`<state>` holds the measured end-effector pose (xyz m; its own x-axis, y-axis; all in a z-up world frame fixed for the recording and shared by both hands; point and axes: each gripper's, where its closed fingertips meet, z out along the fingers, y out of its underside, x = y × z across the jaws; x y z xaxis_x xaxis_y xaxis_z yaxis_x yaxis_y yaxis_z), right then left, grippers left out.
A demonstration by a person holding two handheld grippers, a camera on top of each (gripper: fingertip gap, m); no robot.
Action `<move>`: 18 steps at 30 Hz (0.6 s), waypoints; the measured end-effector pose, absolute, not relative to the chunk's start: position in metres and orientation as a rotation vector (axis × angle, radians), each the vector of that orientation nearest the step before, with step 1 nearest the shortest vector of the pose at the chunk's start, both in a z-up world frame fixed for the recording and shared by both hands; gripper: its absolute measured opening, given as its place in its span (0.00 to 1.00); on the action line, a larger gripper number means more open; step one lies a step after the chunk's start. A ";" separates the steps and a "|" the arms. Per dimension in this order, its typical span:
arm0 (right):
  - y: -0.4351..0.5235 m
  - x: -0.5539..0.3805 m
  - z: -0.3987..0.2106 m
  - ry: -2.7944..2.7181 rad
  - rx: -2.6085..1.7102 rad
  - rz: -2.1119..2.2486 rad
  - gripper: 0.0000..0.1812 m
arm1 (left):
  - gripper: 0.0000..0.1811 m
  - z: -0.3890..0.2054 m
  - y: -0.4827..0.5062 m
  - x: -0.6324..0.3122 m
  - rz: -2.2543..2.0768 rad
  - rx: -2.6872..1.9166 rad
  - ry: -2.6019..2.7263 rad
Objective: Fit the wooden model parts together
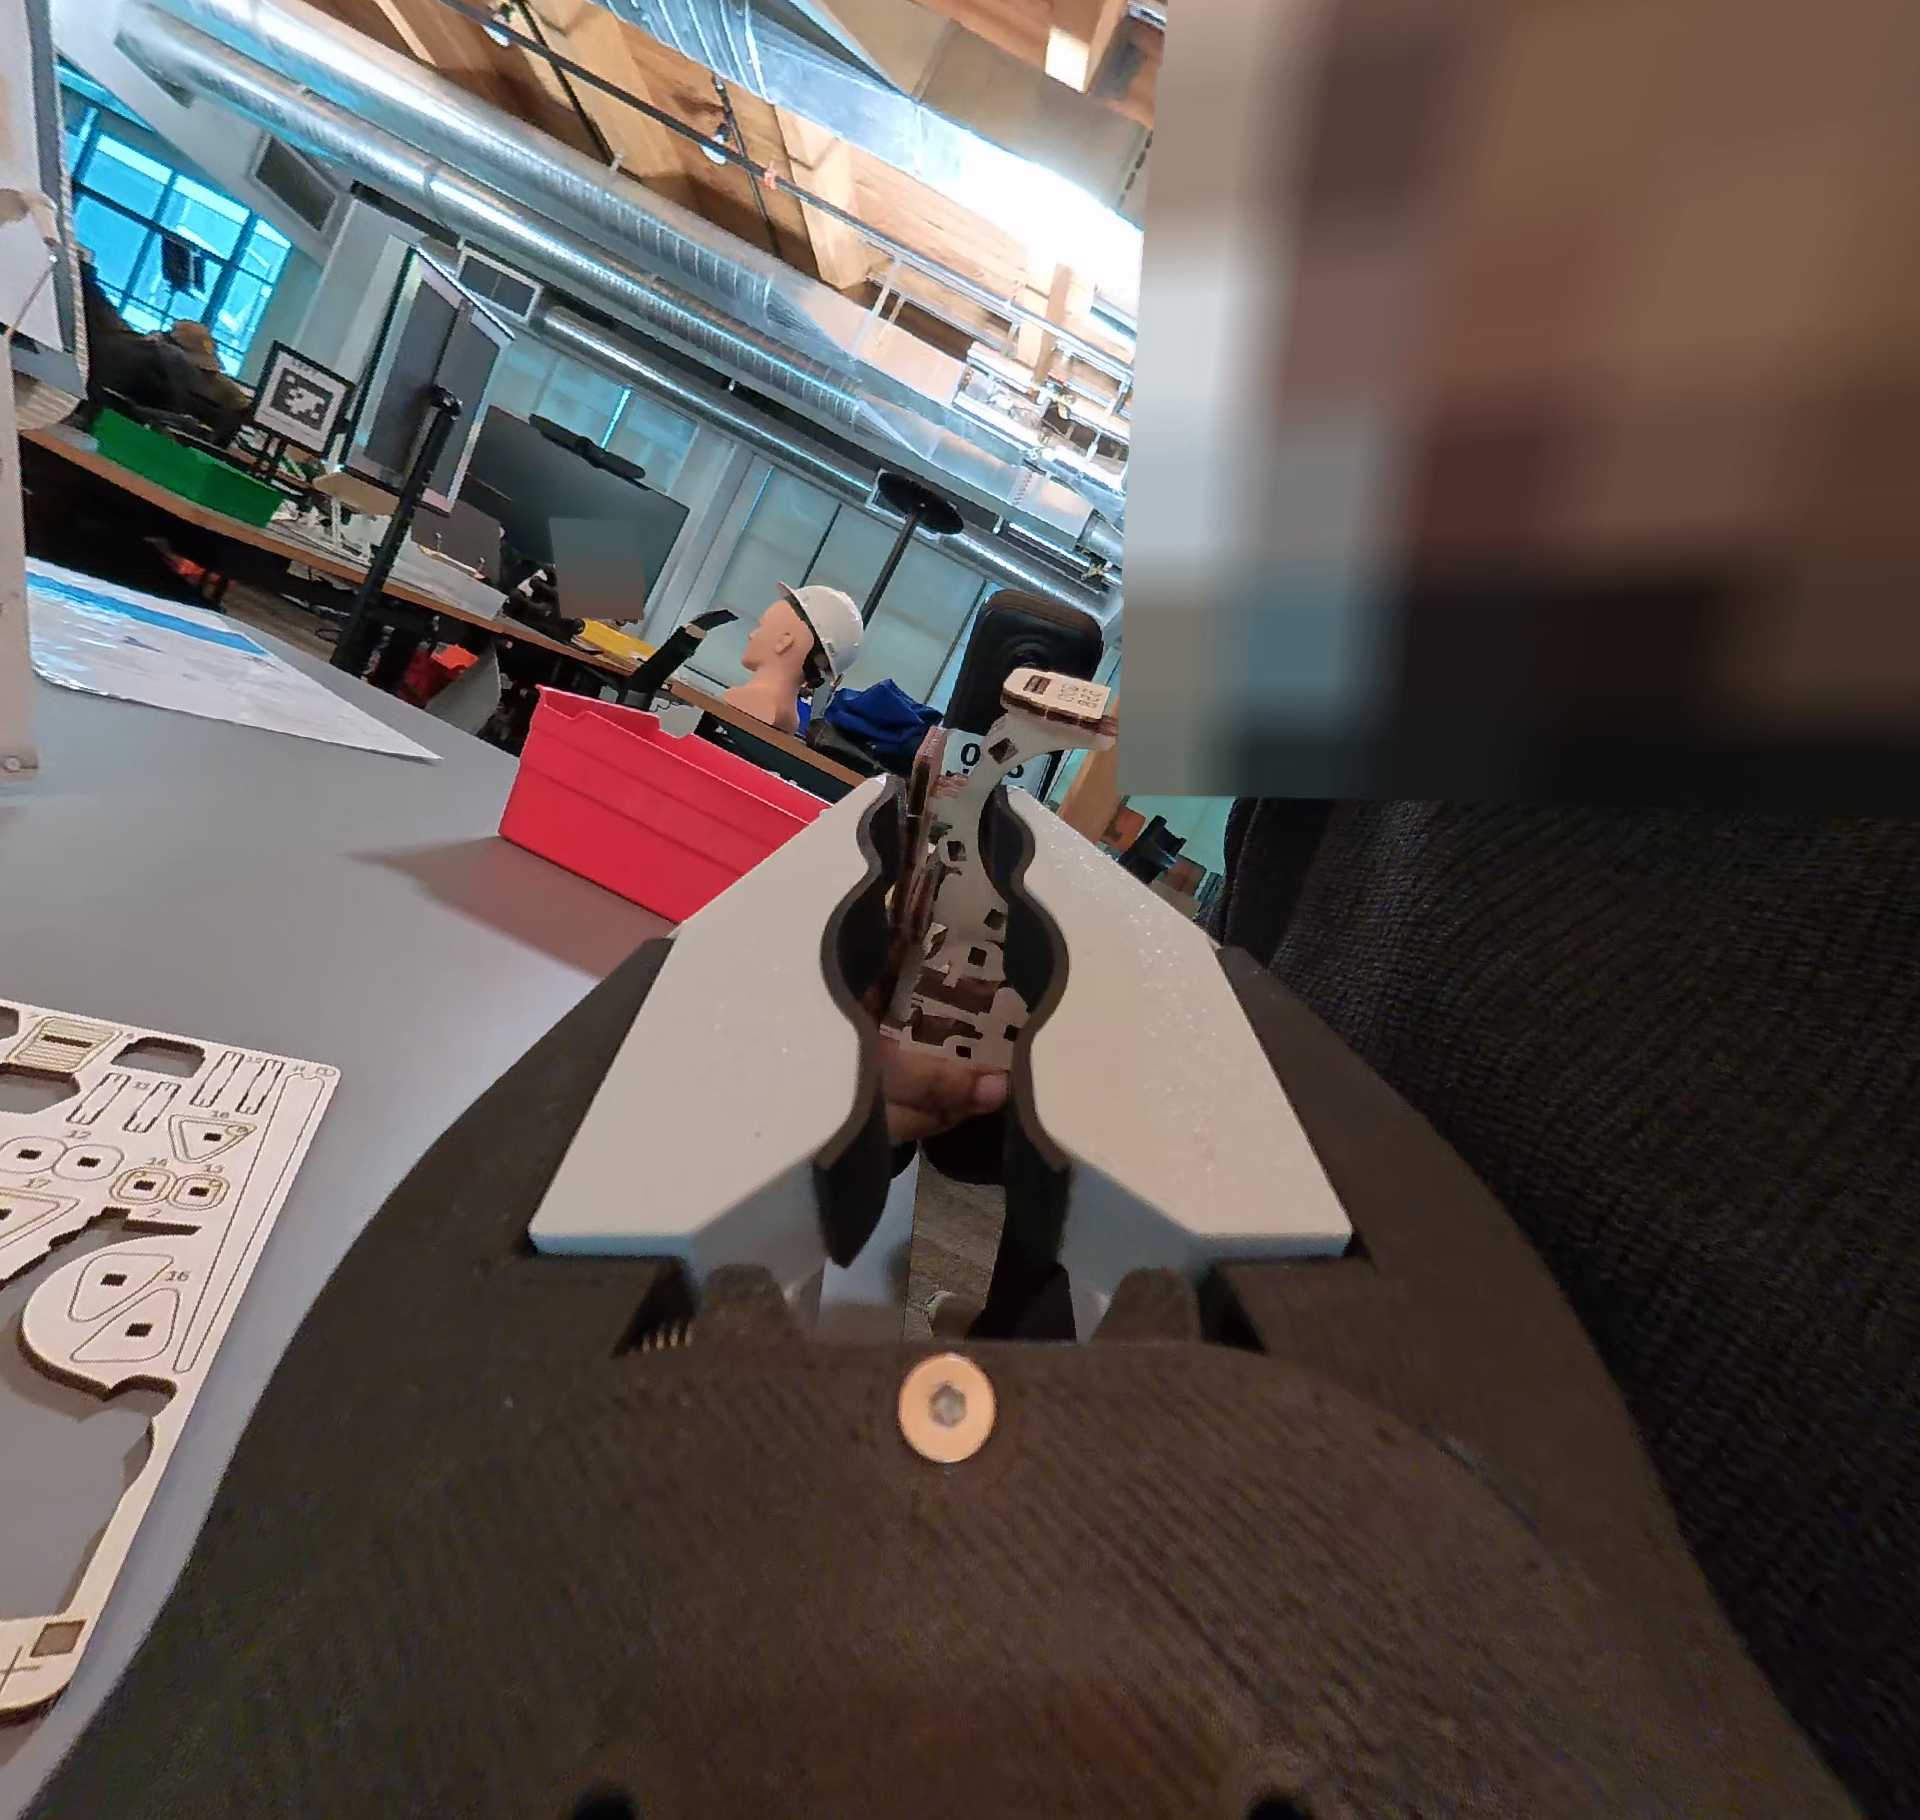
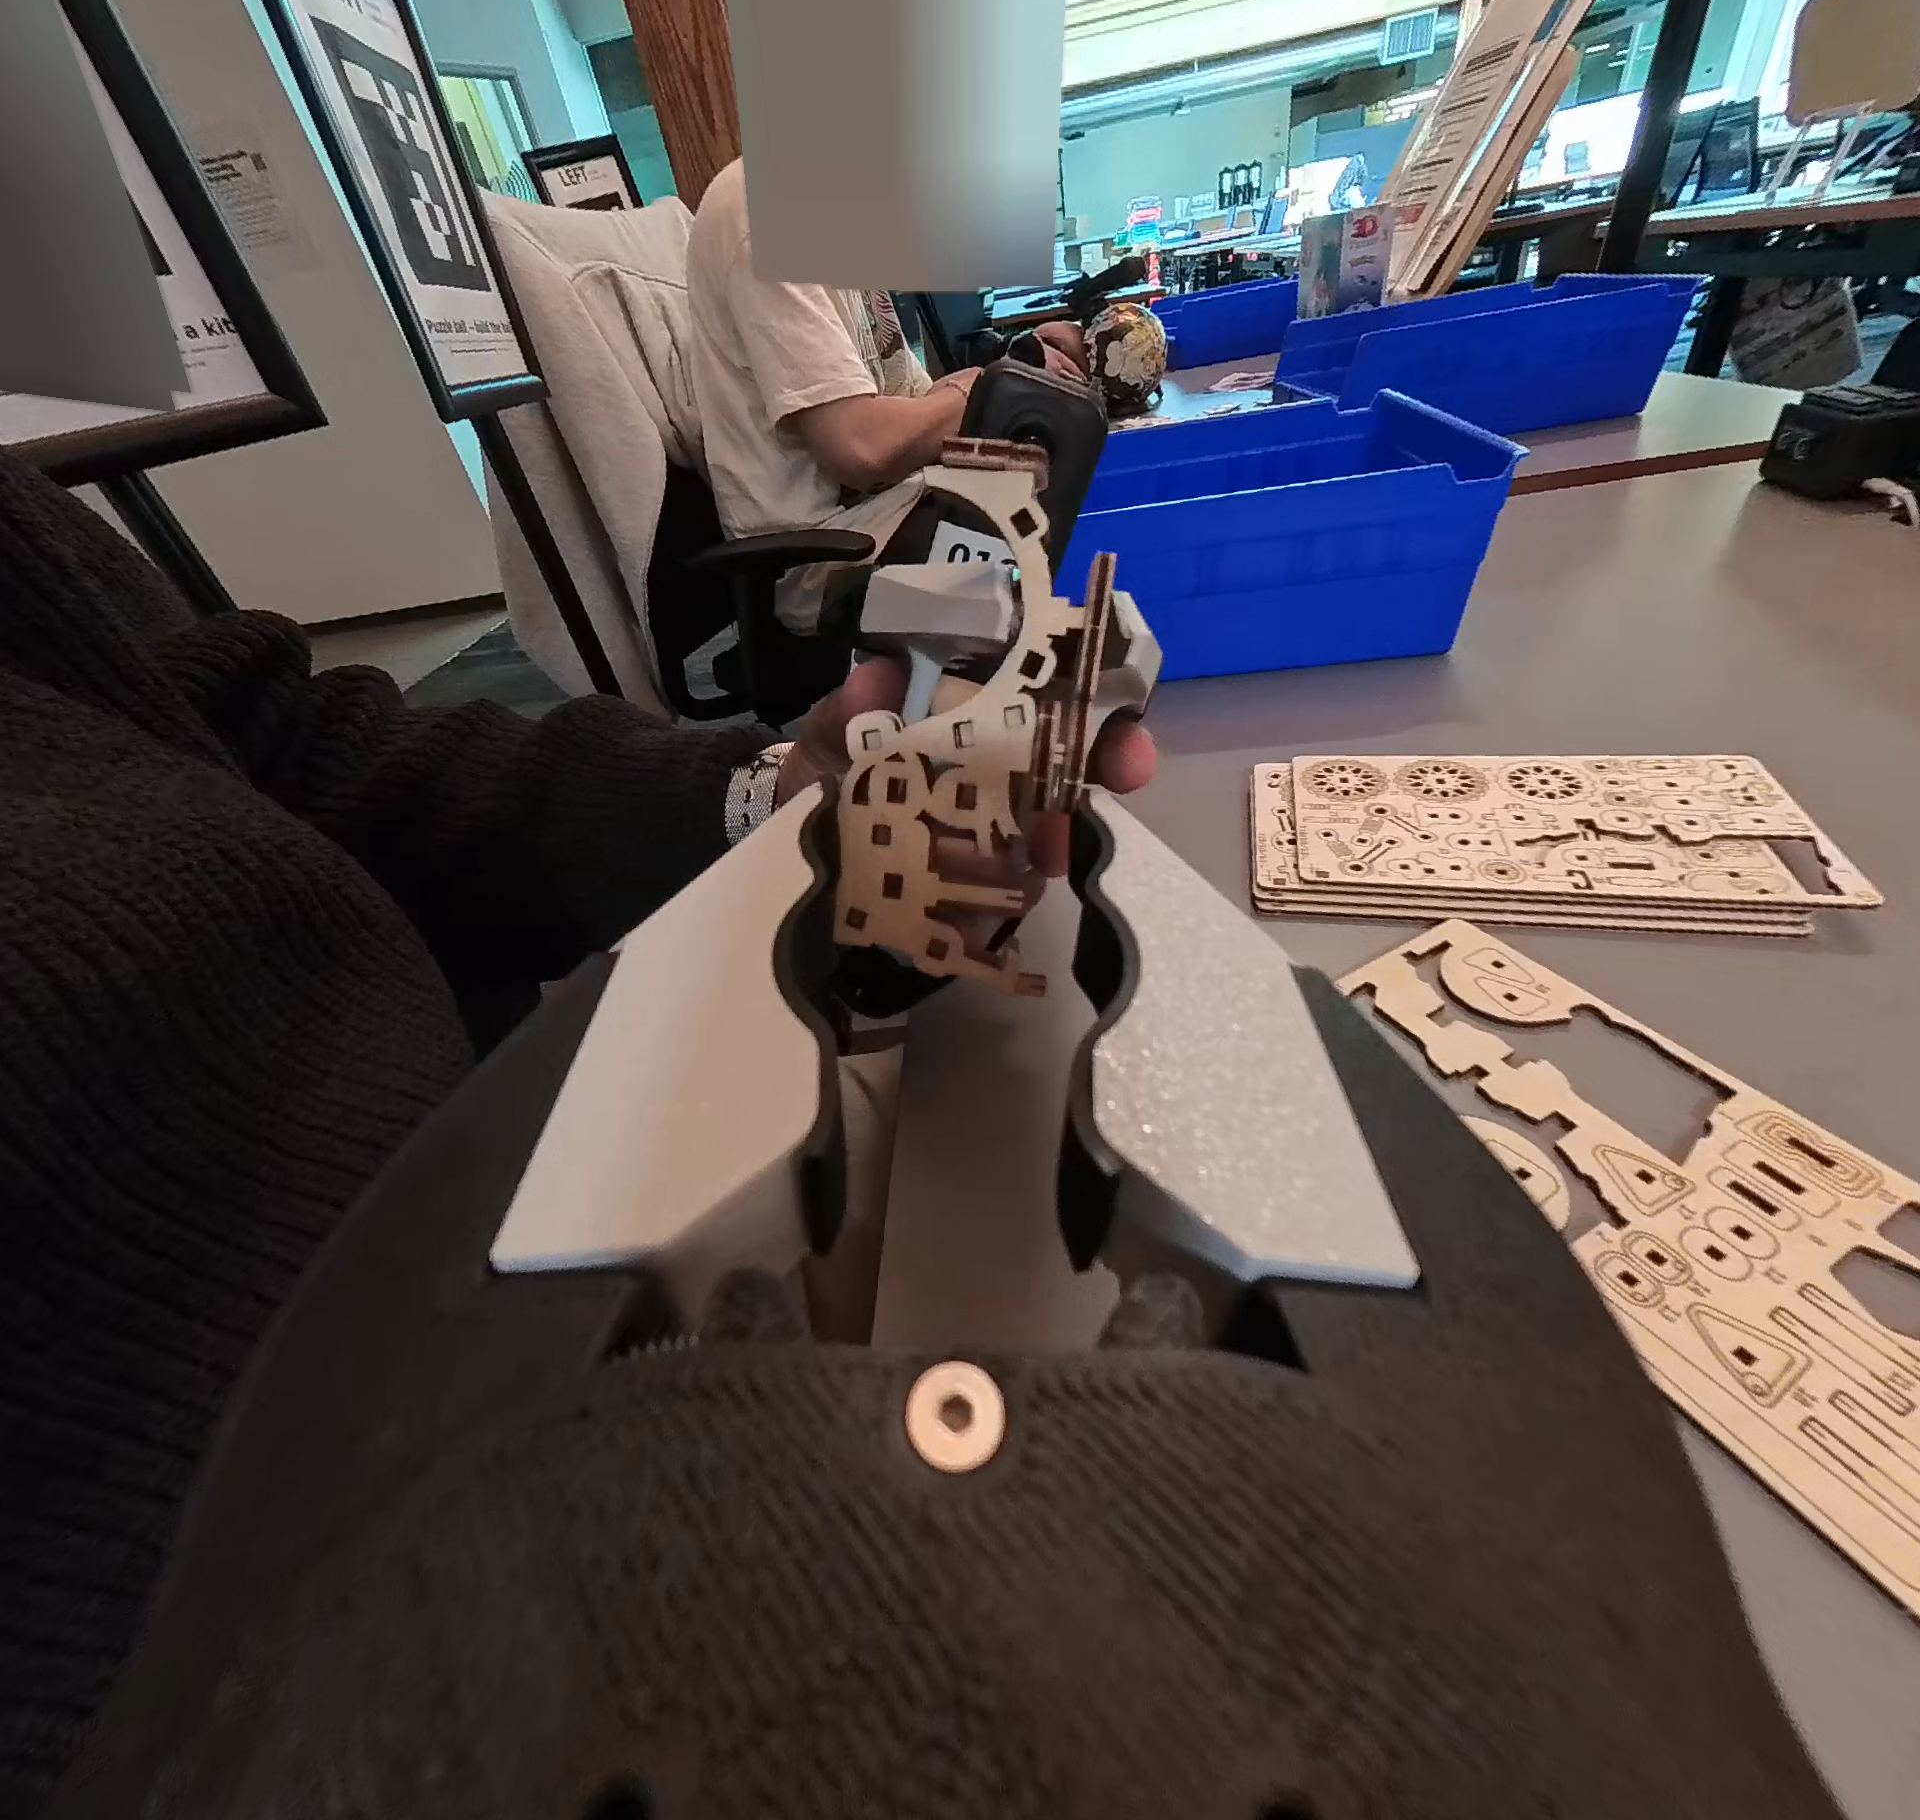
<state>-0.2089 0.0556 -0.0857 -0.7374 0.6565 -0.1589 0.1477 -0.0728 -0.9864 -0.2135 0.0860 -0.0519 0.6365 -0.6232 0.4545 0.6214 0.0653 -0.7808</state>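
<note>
A partly built wooden model (image 1: 977, 939), pale laser-cut plywood with square slots, is held in the air. My left gripper (image 1: 951, 804) is shut on it edge-on, and its upper end sticks out past the fingertips. In the right wrist view the model (image 2: 914, 835) faces me flat, with the left gripper (image 2: 1039, 638) clamped across its curved neck. My right gripper (image 2: 951, 814) is open. Its jaws stand on either side of the model's lower body with a small gap on each side. A hand shows behind the model.
Punched wooden part sheets lie on the grey table (image 2: 1558, 648): one sheet near the left gripper (image 1: 135, 1199), a stack (image 2: 1538, 835) and a loose sheet (image 2: 1662, 1199) to the right. A red bin (image 1: 644, 814) and blue bins (image 2: 1299, 544) stand farther back. A person (image 2: 790, 368) sits beyond.
</note>
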 end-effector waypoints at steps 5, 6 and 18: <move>0.054 -0.208 -0.085 -1.843 -0.888 1.908 0.24 | 0.07 -0.051 0.085 -0.214 -0.938 -1.167 -0.005; 0.054 -0.208 -0.084 -1.842 -0.893 1.920 0.24 | 0.07 -0.051 0.085 -0.214 -0.937 -1.163 -0.007; 0.055 -0.209 -0.084 -1.844 -0.928 1.930 0.24 | 0.07 -0.051 0.086 -0.216 -0.953 -1.135 -0.036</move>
